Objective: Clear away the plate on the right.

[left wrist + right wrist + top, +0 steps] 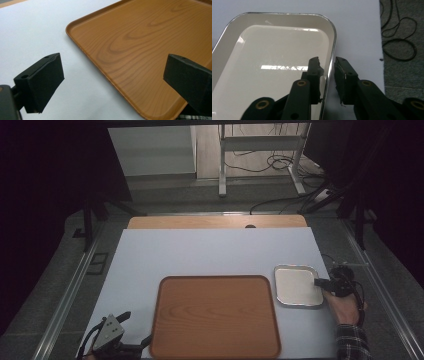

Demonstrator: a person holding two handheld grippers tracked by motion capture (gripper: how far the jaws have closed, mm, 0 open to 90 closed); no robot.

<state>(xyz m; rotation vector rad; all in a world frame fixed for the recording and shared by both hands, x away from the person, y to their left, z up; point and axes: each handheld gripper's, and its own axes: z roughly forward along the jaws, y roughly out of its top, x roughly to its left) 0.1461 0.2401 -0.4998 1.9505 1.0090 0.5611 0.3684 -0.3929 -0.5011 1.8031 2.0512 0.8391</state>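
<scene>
A wood-grain tray (215, 316) lies on the white table cover near the front edge, with nothing on it. Right beside it sits a small, bare metal tray (296, 287). My left gripper (136, 327) is at the wooden tray's front left corner and stands wide open (113, 75): one jaw is over the white cover, the other over the wooden tray (140, 37). My right gripper (318, 282) is at the metal tray's right side. Its jaws (327, 65) straddle the rim of the metal tray (274, 62), one inside and one outside, with a narrow gap still showing on both sides.
The white cover (210, 250) spreads over most of the table, and a strip of bare wooden tabletop (215, 222) shows at the far edge. Grey carpet with coiled cables (399, 37) lies off the right side. Metal frame legs (222, 165) stand beyond the table.
</scene>
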